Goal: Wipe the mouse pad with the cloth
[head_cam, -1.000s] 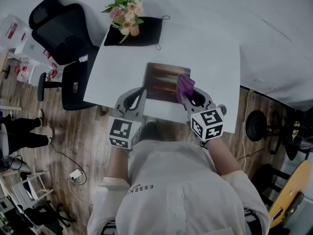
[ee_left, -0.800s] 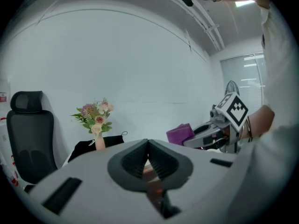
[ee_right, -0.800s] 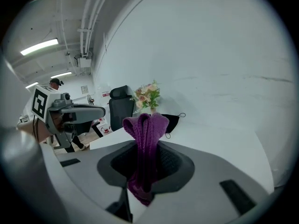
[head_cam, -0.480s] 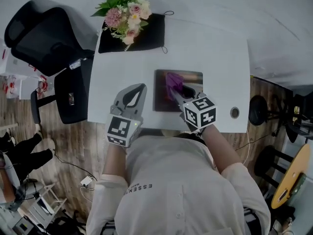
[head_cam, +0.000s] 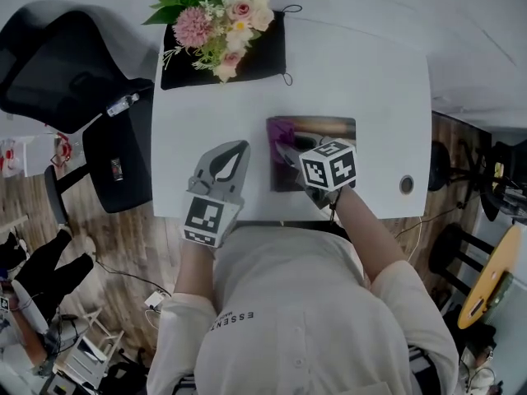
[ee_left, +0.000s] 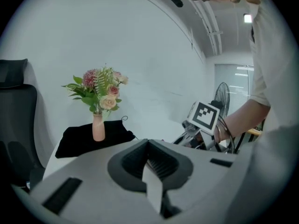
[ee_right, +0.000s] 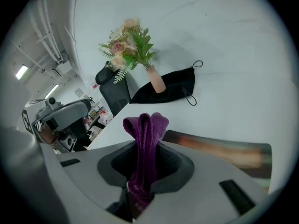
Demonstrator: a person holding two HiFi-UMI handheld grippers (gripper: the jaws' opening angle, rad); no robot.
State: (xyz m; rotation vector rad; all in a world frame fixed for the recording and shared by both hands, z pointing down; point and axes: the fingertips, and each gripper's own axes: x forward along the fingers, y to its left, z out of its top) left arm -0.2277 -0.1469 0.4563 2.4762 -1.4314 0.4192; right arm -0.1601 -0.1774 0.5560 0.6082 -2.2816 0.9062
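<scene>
The mouse pad (head_cam: 317, 130), dark with a reddish print, lies on the white table (head_cam: 362, 72) near its front edge. My right gripper (head_cam: 286, 148) is over the pad's left part, shut on a purple cloth (head_cam: 282, 130) that bunches out past its tips. In the right gripper view the cloth (ee_right: 145, 129) stands folded between the jaws, with the pad (ee_right: 224, 150) just beyond to the right. My left gripper (head_cam: 230, 151) rests low over the bare table left of the pad, shut with nothing in it. Its closed jaws meet in the left gripper view (ee_left: 148, 146).
A vase of pink flowers (head_cam: 218, 19) stands on a black cloth (head_cam: 255, 56) at the table's far left. A round cable hole (head_cam: 406, 184) sits near the front right corner. A black office chair (head_cam: 66, 64) is left of the table, a fan base (head_cam: 436, 167) to the right.
My right gripper has carried the purple cloth across the pad from its right side to its left part. My left gripper came forward onto the table.
</scene>
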